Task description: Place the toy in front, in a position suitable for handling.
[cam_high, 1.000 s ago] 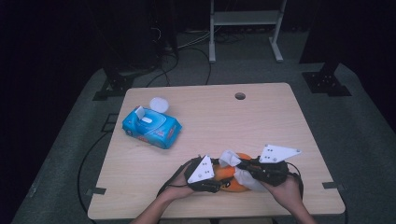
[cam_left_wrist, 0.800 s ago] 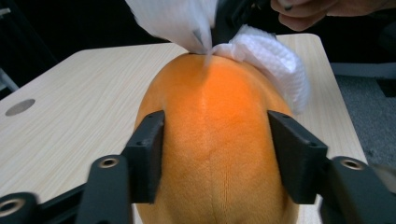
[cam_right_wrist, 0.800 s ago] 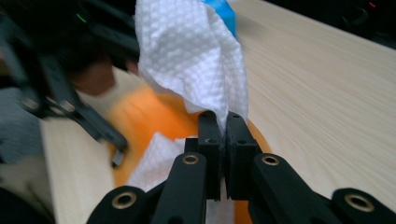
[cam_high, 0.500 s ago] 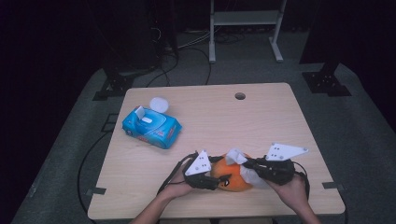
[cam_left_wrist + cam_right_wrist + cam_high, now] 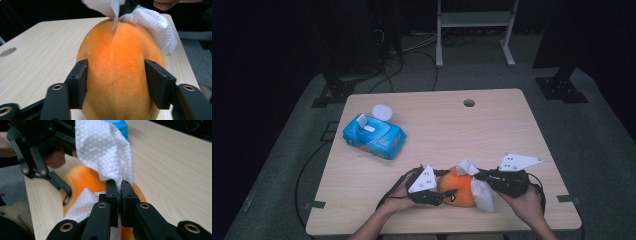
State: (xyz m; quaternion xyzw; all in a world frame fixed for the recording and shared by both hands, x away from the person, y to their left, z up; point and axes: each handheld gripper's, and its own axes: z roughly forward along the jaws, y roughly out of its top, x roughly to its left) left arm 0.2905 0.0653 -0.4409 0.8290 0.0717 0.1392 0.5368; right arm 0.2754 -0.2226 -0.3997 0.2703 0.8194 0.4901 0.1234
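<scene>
An orange plush toy [image 5: 457,189] lies on the wooden table [image 5: 462,130] near its front edge. My left gripper [image 5: 446,189] comes at it from the left. In the left gripper view its pads [image 5: 80,80] sit against both flanks of the toy [image 5: 117,62]; the jaws have just been opening a little, with the toy still between them. My right gripper [image 5: 478,176] comes from the right, shut on a white wipe [image 5: 484,195] draped over the toy's right end. The right gripper view shows that gripper [image 5: 119,192] pinching the wipe [image 5: 102,152] against the toy [image 5: 82,180].
A blue pack of wipes [image 5: 374,137] with its flap up lies at the left of the table, a round white lid [image 5: 382,111] just behind it. Near the far edge is a cable hole [image 5: 469,103]. A metal stand [image 5: 474,20] is on the floor beyond.
My right gripper has drawn the wipe slightly to the right across the toy. The left gripper has stayed in place around the toy.
</scene>
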